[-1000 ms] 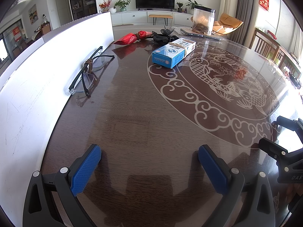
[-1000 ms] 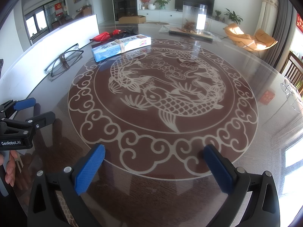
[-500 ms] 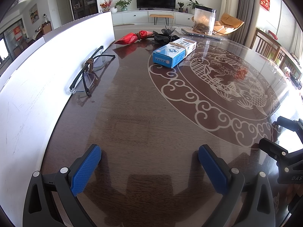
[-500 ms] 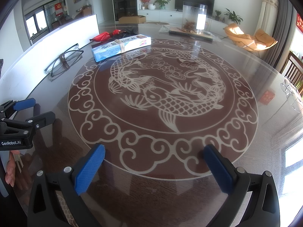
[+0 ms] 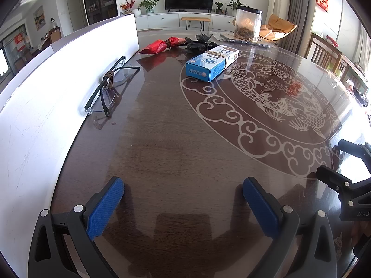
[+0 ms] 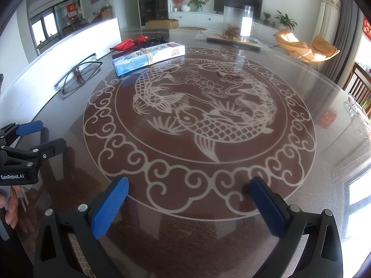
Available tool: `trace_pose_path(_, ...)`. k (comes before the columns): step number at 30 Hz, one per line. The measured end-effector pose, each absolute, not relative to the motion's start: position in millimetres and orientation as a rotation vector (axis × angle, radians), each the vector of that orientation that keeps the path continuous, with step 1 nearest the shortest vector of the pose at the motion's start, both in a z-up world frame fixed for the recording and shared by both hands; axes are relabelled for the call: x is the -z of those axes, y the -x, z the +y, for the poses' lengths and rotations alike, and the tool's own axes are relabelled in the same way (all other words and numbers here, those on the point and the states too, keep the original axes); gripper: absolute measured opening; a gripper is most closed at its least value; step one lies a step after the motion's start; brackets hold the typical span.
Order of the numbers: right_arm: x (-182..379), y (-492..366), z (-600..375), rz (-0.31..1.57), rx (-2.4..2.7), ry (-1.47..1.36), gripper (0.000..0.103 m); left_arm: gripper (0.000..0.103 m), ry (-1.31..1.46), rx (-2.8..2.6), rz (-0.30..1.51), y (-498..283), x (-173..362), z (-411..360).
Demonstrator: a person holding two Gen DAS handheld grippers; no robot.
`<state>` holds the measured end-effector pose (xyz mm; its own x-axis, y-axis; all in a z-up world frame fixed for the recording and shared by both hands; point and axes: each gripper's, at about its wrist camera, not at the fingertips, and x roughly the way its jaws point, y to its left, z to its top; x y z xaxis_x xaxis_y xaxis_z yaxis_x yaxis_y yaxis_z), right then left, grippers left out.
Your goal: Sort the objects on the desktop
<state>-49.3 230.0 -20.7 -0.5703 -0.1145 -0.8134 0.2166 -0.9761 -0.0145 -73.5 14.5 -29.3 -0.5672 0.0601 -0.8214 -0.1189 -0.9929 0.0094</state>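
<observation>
Folded glasses (image 5: 109, 88) (image 6: 77, 74) bound with a brown band lie against the white board (image 5: 58, 88). A blue and white box (image 5: 211, 63) (image 6: 148, 56) with a rubber band around it lies further along the table. Behind it are a red wrapped bundle (image 5: 162, 45) (image 6: 128, 43) and a black crumpled thing (image 5: 199, 44). My left gripper (image 5: 183, 199) is open over bare wood near the table's edge, far short of the glasses. My right gripper (image 6: 189, 199) is open too, at the rim of the fish pattern. Each shows at the edge of the other's view.
The round dark table (image 6: 324, 97) has a glass top with a white fish and cloud pattern. A clear container (image 6: 237, 22) with brown contents stands on a tray at the far side. Chairs (image 5: 329, 55) stand to the right. A person's fingers (image 6: 10, 208) hold the left gripper's handle.
</observation>
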Motion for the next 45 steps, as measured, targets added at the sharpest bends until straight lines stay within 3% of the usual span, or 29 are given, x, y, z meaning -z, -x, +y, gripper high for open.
trace_pose_path(45, 21.0, 50.1, 230.0, 0.166, 2.624, -1.347, 0.103, 0.103, 1.427, -2.714, 0.074, 67.4, 28.9, 7.1)
